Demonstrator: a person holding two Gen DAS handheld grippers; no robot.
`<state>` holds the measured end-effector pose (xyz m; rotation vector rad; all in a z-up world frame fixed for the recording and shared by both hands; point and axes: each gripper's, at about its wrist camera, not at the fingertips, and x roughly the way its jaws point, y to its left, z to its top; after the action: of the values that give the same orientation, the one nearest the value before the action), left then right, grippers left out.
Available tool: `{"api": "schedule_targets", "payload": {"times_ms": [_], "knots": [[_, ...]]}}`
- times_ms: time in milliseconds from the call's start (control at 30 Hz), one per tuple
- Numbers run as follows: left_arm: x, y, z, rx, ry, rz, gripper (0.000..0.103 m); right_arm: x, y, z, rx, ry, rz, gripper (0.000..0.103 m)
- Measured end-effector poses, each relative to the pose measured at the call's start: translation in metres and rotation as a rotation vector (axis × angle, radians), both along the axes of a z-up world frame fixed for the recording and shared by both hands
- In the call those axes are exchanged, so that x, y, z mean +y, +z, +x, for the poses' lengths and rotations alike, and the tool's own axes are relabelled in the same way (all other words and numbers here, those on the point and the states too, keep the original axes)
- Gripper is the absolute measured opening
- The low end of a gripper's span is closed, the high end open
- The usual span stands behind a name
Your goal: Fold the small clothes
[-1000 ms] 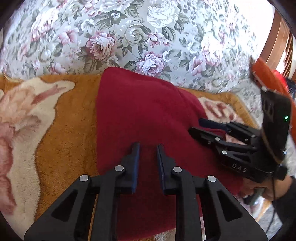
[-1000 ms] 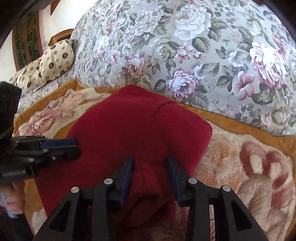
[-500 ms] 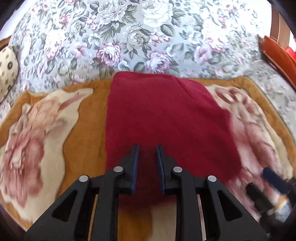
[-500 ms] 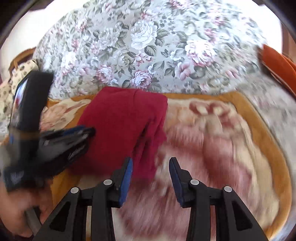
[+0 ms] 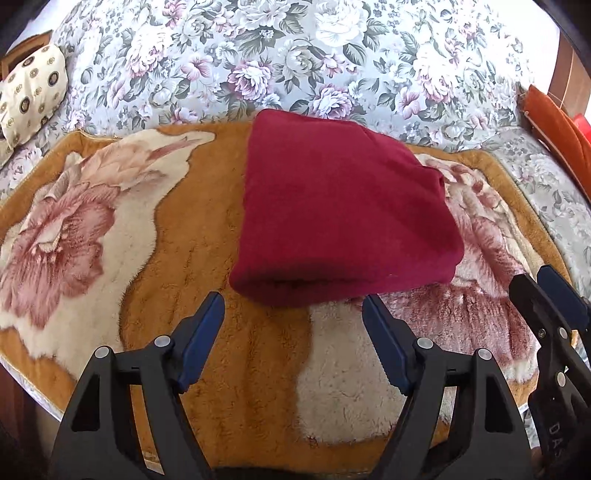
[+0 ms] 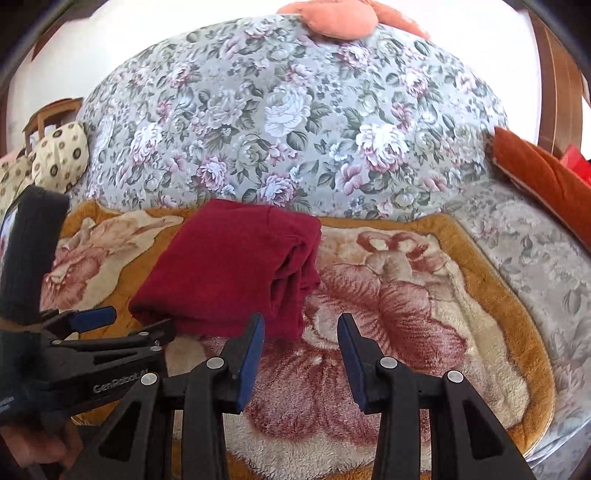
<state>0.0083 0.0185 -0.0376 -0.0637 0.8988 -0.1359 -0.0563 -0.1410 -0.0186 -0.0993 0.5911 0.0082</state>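
Reading the lettering first: from my right wrist camera the side of the left gripper (image 6: 114, 326) carries pale raised text that looks like "GenRobot", its last letters unclear, and from my left wrist camera the right gripper (image 5: 550, 291) shows "DA" on its black body before the frame edge cuts it off. My left gripper (image 5: 293, 315) has its blue-padded jaws spread wide with nothing between them, hanging just short of the near edge of the dark red garment (image 5: 340, 210). My right gripper (image 6: 301, 334) is likewise spread and empty, its left fingertip just beside the garment's near right corner in that view. The garment lies folded into a compact block on the orange plush blanket (image 5: 207, 258) with its big pink rose pattern — flat on top, with stacked layers showing along its right edge (image 6: 295, 273) from my right camera. Its far edge reaches the foot of the grey floral bedding (image 6: 288, 122) that rises behind the blanket. A cream cushion (image 5: 33, 96) with dark round motifs sits far left, a rust-orange cushion (image 6: 543, 177) far right, and a salmon-pink soft thing (image 6: 332, 16) tops the floral mound. Nothing lies between either gripper and the garment; my left gripper's black body blocks the lower left of the right view.
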Motion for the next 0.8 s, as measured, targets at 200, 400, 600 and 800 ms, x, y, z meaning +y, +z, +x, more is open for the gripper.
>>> {"api": "schedule_targets", "payload": {"times_ms": [200, 400, 600, 800], "knots": [[0.001, -0.001, -0.001, 0.001, -0.005, -0.003, 0.077, 0.006, -0.001, -0.001, -0.002, -0.001, -0.034, 0.039], [0.003, -0.002, 0.001, 0.009, -0.005, -0.017, 0.077, 0.006, -0.003, 0.003, 0.018, -0.002, -0.038, 0.039], [0.003, 0.012, -0.013, -0.02, -0.054, -0.058, 0.077, 0.004, 0.0, 0.006, -0.013, -0.013, -0.055, 0.039], [0.01, 0.047, -0.044, -0.139, -0.065, 0.021, 0.088, 0.005, 0.002, 0.013, -0.003, -0.023, -0.065, 0.039]]}}
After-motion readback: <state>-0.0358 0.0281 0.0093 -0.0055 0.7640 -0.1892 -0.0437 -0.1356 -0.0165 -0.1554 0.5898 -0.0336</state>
